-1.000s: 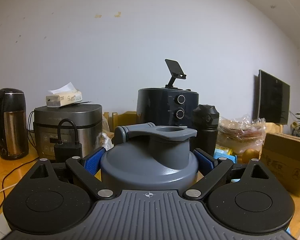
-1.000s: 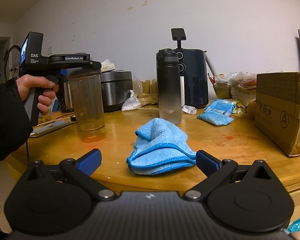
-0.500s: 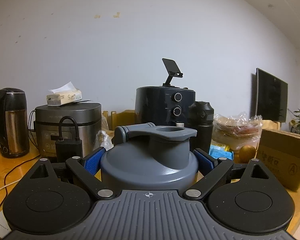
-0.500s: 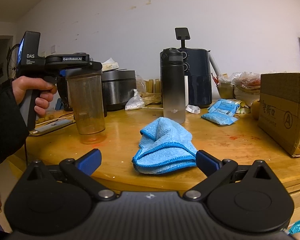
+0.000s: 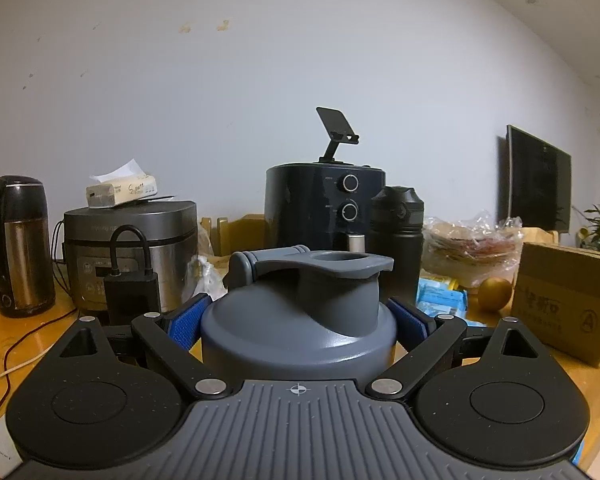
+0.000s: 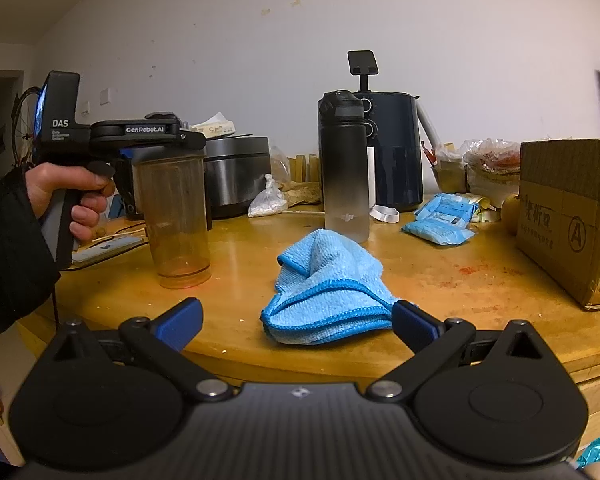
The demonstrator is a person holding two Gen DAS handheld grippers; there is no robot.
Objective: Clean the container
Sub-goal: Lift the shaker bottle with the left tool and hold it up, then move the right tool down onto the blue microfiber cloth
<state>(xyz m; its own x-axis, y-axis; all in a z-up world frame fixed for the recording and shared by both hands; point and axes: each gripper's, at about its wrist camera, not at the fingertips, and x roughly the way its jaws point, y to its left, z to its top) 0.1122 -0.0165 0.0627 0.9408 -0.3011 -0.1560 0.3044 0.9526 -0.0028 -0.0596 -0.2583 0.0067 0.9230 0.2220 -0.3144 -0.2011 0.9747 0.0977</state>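
My right gripper (image 6: 296, 322) has its fingers apart, just short of the blue cloth (image 6: 326, 294) on the counter (image 6: 440, 280). My left gripper (image 5: 299, 318) is clamped on the shaker container (image 6: 176, 216) at its grey lid (image 5: 300, 312); it stands upright, long axis vertical, base on the counter. Housing reads "DAS", "GenRobot.AI". Beyond, the black bottle (image 6: 344, 164); the cardboard box (image 6: 572, 216) is marked "A".

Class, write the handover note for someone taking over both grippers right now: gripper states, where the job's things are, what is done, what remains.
Left gripper: shut on the shaker cup's grey lid; the cup stands upright on the wooden table.
Right gripper: open, empty, just short of the blue cloth, which lies bunched at the table's near edge.
Done: cup secured.
Left: pick up the cloth, take the lid off, wipe the cup; residue shows at its bottom.
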